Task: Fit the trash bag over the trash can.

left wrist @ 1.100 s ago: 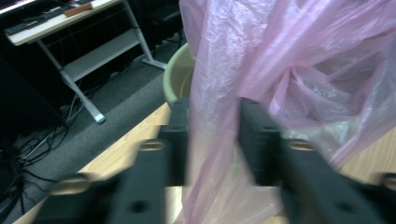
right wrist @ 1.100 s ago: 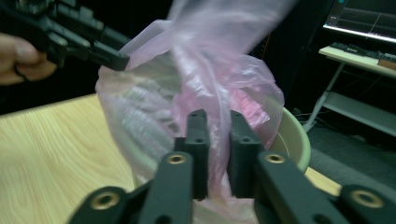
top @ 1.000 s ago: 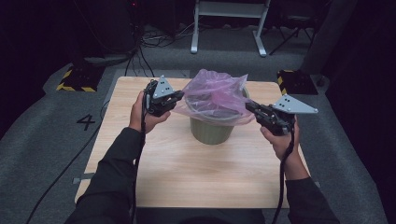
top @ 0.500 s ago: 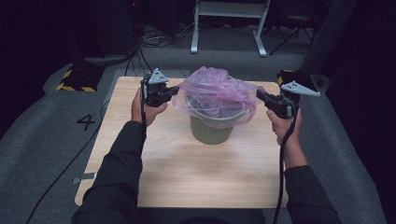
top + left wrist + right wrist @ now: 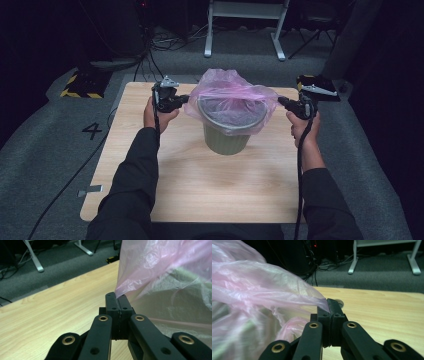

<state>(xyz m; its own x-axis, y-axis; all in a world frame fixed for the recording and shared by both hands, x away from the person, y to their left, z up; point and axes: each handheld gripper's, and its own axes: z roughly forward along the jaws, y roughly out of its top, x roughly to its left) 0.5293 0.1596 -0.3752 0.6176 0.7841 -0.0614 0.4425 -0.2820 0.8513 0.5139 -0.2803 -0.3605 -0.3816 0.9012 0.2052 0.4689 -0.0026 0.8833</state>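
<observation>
A thin pink plastic bag (image 5: 231, 97) is stretched over the mouth of an olive-green bin (image 5: 226, 139) in the middle of the wooden table (image 5: 200, 185). My left gripper (image 5: 186, 99) is at the bin's left, shut on the bag's left edge (image 5: 125, 287). My right gripper (image 5: 280, 101) is at the bin's right, shut on the bag's right edge (image 5: 317, 301). Both jaw pairs (image 5: 117, 298) (image 5: 329, 303) pinch the film tight, and the bag is pulled taut between them across the rim.
The table stands on grey carpet with a "4" mark (image 5: 92, 130) at the left. A white metal frame (image 5: 245, 25) and cables (image 5: 150, 45) lie beyond the far edge. Yellow-black striped blocks (image 5: 80, 85) (image 5: 317, 82) sit near the far corners.
Both grippers have moved apart and lower, drawing the bag wider. The bag, bunched above the bin before, is now stretched down over its rim.
</observation>
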